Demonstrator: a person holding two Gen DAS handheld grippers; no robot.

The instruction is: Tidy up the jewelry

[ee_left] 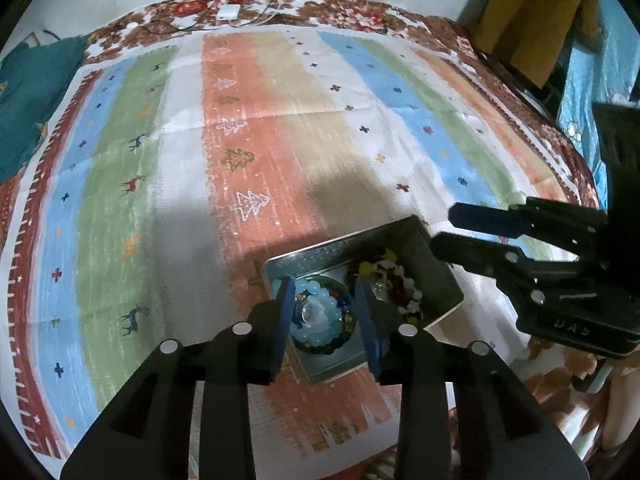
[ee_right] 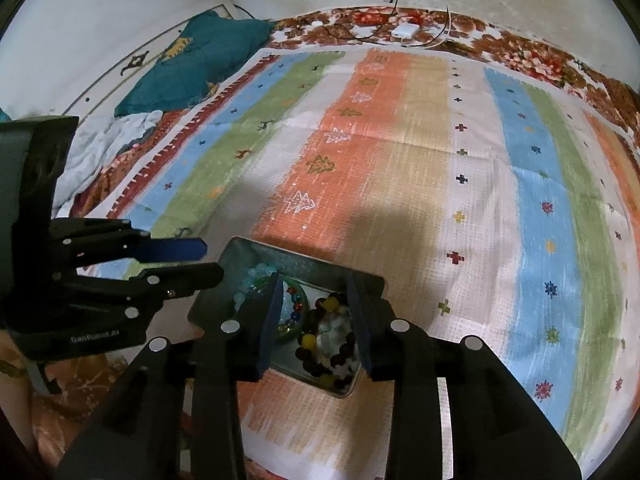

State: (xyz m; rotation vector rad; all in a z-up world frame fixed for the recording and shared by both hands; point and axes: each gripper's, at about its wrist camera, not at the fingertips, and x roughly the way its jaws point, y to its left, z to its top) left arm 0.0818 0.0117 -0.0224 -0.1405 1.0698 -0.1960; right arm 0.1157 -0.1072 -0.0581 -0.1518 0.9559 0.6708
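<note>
Both grippers hang over a small metal tin that sits on the striped cloth, and the jewelry is already inside it: a coil of pale blue beads lies in a green bangle on one side, and a bracelet of dark and yellow beads lies on the other side. The left gripper is open about as wide as the blue coil and holds nothing. The right gripper is also open, above the dark beads, and it holds nothing either. I think the step now is to settle or sort the pieces in the tin. To do it well, one gripper should go down slowly with the jaws on both sides of a single strand, because the beads are round and will probably roll or slip; the tin looks light, so it may slide if it is pushed from the side. The cloth covers a bed with a floral sheet, and it has folds. At the far edge are a white charger with cables and a teal pillow, next to a pale wall.
</note>
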